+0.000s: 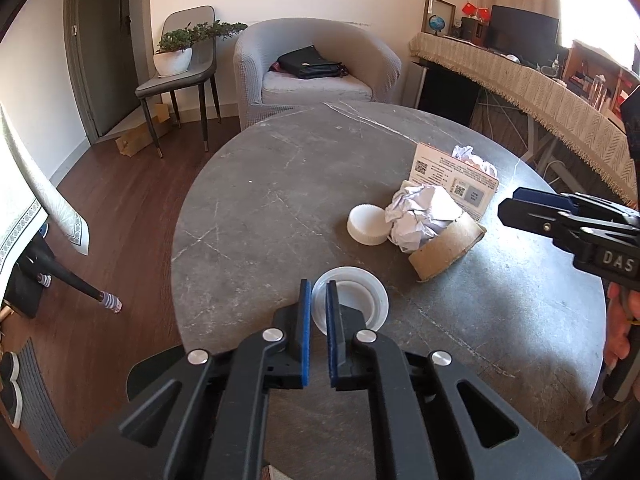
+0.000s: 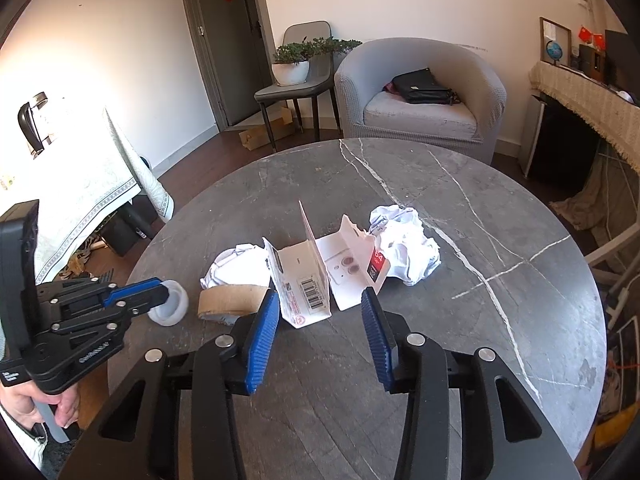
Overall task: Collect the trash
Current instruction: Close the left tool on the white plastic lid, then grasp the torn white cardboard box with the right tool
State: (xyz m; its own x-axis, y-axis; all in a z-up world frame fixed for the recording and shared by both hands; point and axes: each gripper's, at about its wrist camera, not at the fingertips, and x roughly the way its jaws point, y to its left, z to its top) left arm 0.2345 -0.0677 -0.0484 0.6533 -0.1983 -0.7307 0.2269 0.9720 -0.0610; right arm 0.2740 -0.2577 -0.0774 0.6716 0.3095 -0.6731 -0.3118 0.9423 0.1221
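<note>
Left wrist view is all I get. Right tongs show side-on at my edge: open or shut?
Observer: Open. The right tongs have their pads apart with nothing pressed between them; the box sits just ahead of the tips.
Operator: Box open or sealed? I only see its back.
Observer: Open. Its flaps are spread, and a barcode panel faces the right camera.
Operator: How much paper is behind the box? It's mostly hidden here.
Observer: One crumpled wad, in full view, beside the box's red-labelled flap.
</note>
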